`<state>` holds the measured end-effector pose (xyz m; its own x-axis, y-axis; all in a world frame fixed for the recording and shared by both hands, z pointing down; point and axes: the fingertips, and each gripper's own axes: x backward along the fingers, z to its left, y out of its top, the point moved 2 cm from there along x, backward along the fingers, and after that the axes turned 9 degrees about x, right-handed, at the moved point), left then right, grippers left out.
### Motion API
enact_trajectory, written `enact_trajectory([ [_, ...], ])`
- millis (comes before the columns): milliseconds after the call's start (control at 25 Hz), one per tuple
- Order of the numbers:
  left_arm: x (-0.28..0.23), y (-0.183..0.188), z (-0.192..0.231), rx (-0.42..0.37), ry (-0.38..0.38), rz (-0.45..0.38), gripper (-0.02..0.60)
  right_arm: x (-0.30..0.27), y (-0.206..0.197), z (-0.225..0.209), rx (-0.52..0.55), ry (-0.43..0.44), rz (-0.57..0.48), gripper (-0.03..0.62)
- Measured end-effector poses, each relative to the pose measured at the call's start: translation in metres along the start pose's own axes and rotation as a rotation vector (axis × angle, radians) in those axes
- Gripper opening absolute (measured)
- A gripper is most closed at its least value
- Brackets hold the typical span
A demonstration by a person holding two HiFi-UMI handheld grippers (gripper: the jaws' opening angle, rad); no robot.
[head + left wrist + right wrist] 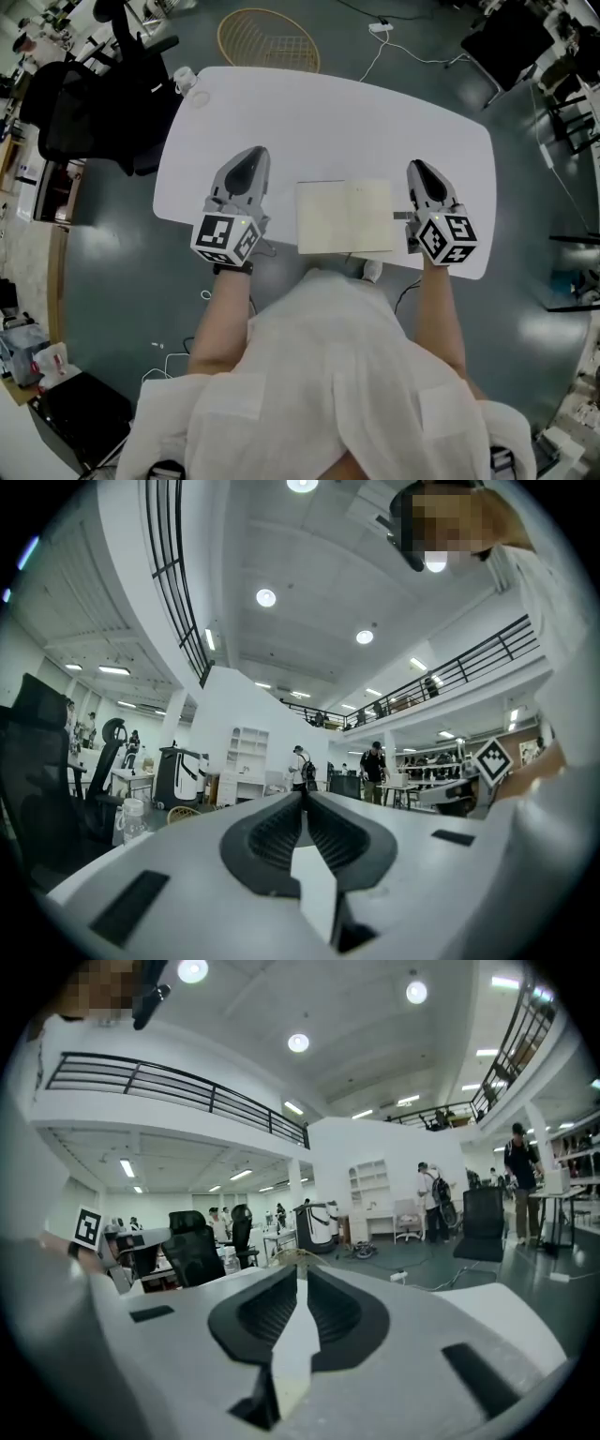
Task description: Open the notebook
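A: Where are we placing the notebook (345, 217)?
B: We're seeing it lying flat on the white counter (309, 122), near the edge closest to the person, between the two grippers. Its cream face is up with a faint crease down the middle, so we're reading it as lying open.
A: Long axis?
B: It's running left to right in the head view, along the near counter edge. The crease is pointing away from the person, toward the far edge.
A: Left gripper (249, 161)?
B: It's showing left of the notebook, apart from it, pointing away from the person. In its own view we're seeing the jaws meeting at the tips, nothing between them.
A: Right gripper (419, 174)?
B: It's just beside the notebook's right edge, and we're not able to tell if it's touching. It's also pointing away. Its view is showing a thin slit between the jaws, so we're marking them slightly apart, holding nothing.
A: Anything else?
B: We're noting a black chair (89, 108) off the counter's far left corner and a wire basket (269, 39) on the floor beyond.
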<state>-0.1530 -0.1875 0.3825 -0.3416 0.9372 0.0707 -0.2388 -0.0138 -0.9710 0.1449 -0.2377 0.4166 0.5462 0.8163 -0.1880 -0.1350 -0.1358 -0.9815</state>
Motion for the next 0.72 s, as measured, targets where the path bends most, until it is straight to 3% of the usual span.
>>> enact_trajectory([
  [320,-0.012,0.026,-0.014,-0.036,-0.041,-0.032,0.023,0.05,0.036,-0.038,0.067,-0.151,-0.13,0.006],
  [720,-0.017,0.037,-0.028,-0.064,-0.06,-0.026,0.023,0.079,0.055,-0.045,0.096,-0.182,-0.176,0.003],
])
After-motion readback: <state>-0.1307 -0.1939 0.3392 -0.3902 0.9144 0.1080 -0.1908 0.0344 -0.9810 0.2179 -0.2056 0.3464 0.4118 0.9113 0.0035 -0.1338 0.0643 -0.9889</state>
